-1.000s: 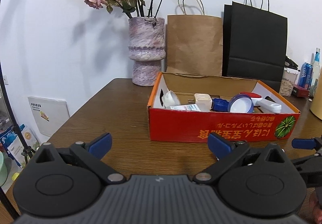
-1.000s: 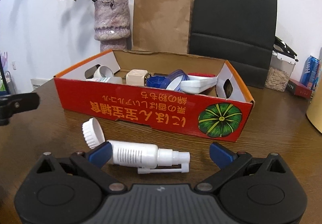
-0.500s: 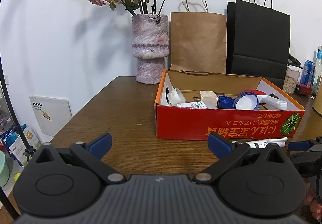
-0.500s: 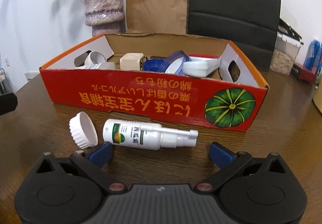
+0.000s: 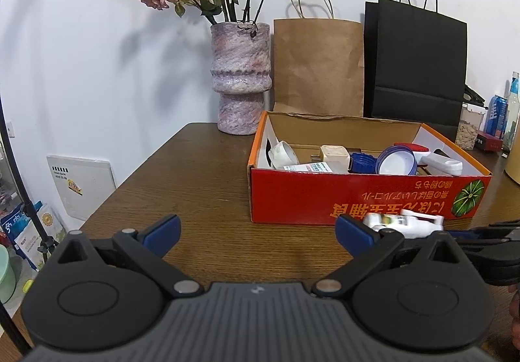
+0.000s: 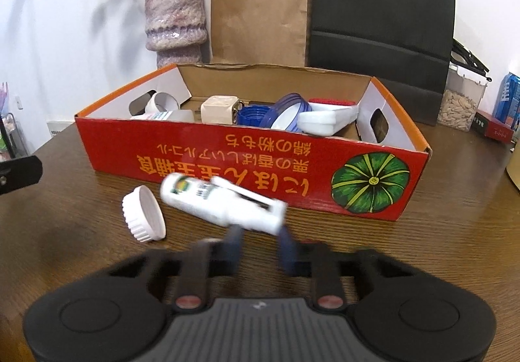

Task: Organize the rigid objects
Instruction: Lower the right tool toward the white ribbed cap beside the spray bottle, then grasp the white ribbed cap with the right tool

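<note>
A white spray bottle lies tilted and blurred on the wooden table in front of the red cardboard box. My right gripper is closing, and its blue pads pinch the bottle's nozzle end. A white screw cap leans on the table just left of the bottle. The box holds several small items, among them a blue lid and a beige plug. In the left wrist view my left gripper stands open over bare wood, left of the bottle, with nothing between its fingers.
Behind the box stand a mottled vase with dried roses, a brown paper bag and a black paper bag. A clear jar of seeds and cartons sit at the right. The table's left edge drops to the floor.
The right gripper's jaws went from wide open to closed on the bottle's nozzle end, and the bottle tilted. The right view moved closer to the box. The left gripper stayed open.
</note>
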`<state>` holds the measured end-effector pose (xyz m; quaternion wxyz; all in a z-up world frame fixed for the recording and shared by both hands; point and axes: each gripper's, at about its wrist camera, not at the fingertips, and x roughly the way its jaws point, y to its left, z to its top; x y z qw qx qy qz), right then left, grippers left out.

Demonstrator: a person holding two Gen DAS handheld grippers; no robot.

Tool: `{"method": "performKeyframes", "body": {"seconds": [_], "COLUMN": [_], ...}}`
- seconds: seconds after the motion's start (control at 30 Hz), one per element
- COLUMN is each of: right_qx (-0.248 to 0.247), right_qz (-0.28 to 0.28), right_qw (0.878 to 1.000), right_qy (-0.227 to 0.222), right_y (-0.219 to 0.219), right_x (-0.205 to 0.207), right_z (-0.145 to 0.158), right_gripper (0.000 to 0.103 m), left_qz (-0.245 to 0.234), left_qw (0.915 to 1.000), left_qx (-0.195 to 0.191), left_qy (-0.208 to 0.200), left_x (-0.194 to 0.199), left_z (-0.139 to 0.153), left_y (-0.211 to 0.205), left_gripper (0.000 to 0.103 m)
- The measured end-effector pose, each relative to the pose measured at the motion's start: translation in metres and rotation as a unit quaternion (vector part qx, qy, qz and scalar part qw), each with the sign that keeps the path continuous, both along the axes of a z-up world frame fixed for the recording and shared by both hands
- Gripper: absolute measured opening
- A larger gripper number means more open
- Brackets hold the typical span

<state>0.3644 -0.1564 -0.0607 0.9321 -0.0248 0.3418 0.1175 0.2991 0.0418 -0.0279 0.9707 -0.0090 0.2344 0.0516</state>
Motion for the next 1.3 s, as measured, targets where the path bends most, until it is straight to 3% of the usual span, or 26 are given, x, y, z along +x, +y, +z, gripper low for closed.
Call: {"method": "performKeyframes", "body": {"seconds": [0.13,0.23,0.3,0.37,0.53,0.9,1.0,1.1,1.2,1.3], "right_qx": [-0.001,0.005,0.011,0.015,0.026,0.027,0.04,0.054,0.033,0.023], "right_qz": [0.003,0.002,0.001,-0.006,-0.009,-0.014,-0.008,0.027,0.064,0.081], "right_qw": [1.0,1.0,1.0,1.0,0.999,0.999,0.998,0.996,0.996,0.996], "right_qy": [-0.002,0.0,0.002,0.001,-0.019,-0.019,-0.047,-0.06,-0.054,-0.038], "right_y": [-0.001,-0.003,-0.006,-0.01,-0.013,0.009,0.01,0.015,0.034,0.049], "right_x": [-0.002,-0.002,-0.003,-0.004,-0.011,-0.005,-0.015,-0.022,-0.023,-0.017], "right_z": [0.0,0.0,0.001,0.001,0.007,0.009,0.016,0.02,0.017,0.012], "right_gripper": [0.003,0.01,0.029,0.076,0.096,0.096,0.096,0.089,0.077,0.049], "left_qz": [-0.001,-0.002,-0.002,-0.001,0.001,0.006,0.009,0.012,0.012,0.013], "left_qw": [1.0,1.0,1.0,1.0,1.0,1.0,0.9999,0.9999,0.9999,0.9999], "left_qx": [0.001,0.001,0.001,0.001,-0.001,-0.003,-0.004,-0.007,-0.002,-0.001], "left_qy": [0.001,0.0,-0.001,-0.001,-0.004,-0.001,-0.002,-0.003,-0.001,0.002], "left_x": [0.0,-0.001,-0.002,-0.002,-0.003,-0.001,-0.002,-0.001,0.0,0.001], "left_z": [-0.001,-0.001,0.0,-0.001,0.001,0.001,0.002,0.002,0.001,0.001], "left_y": [-0.001,-0.001,-0.001,-0.001,0.0,0.002,0.003,0.005,0.005,0.007], "left_gripper": [0.103,0.103,0.103,0.103,0.103,0.103,0.103,0.103,0.103,0.103]}}
